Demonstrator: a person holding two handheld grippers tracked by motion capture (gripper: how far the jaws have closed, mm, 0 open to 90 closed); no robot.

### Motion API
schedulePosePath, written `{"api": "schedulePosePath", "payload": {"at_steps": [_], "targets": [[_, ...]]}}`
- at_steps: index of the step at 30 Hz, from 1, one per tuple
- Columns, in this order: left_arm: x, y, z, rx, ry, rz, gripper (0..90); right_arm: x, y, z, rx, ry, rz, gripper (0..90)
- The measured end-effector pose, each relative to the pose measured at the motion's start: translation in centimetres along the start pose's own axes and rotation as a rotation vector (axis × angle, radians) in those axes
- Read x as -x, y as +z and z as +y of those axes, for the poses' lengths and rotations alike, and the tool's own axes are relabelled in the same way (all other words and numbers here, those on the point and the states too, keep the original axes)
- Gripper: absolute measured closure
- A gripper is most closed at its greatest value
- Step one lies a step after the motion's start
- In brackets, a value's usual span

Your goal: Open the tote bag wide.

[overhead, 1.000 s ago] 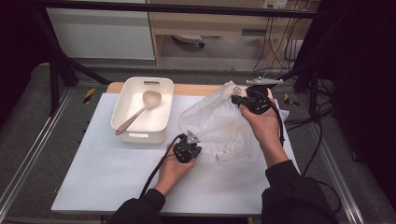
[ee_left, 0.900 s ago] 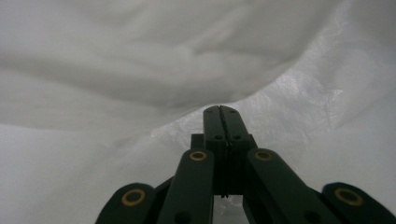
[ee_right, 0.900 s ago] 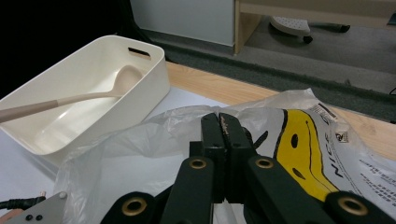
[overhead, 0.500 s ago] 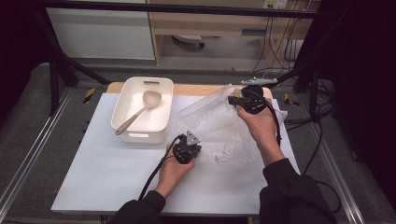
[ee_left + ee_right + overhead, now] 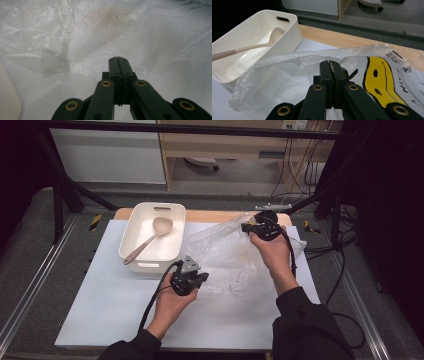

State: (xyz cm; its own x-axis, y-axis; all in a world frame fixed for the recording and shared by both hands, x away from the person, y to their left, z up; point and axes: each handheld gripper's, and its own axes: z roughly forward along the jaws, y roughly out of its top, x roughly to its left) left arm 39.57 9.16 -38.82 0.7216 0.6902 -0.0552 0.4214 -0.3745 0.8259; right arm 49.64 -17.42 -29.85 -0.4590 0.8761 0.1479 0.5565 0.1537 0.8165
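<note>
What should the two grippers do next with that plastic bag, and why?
Probably pull the bag's mouth wider apart. The left gripper and right gripper both look shut on the plastic bag, one at its near edge and one at its far edge. The spoon lies in the white tub, perhaps meant for the bag.

Being counted on the bench [image 5: 100,320]: one plastic bag [image 5: 225,260], one white bin [image 5: 132,247], one spoon [image 5: 150,237] in it. Two claws being held: left claw [image 5: 197,279], right claw [image 5: 246,226].
</note>
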Motion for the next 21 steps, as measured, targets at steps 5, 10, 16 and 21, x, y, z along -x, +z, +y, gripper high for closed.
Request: {"api": "schedulePosePath", "payload": {"at_steps": [5,10,16,21], "targets": [[-1.3,-2.1,0.9,0.022,-0.005,0.029,90.0,1.0,1.1,0.2,-0.004,0.042,-0.020,90.0],[-3.2,-4.3,1.8,0.039,-0.009,0.073,90.0,1.9,1.8,0.7,0.000,0.069,-0.041,90.0],[-5.7,-6.8,3.1,0.054,-0.002,0.139,90.0,1.7,1.7,1.7,0.014,0.073,-0.040,90.0],[-8.6,-8.7,3.5,0.052,0.006,0.213,87.1,0.8,1.4,1.9,0.013,0.054,-0.027,90.0]]}}
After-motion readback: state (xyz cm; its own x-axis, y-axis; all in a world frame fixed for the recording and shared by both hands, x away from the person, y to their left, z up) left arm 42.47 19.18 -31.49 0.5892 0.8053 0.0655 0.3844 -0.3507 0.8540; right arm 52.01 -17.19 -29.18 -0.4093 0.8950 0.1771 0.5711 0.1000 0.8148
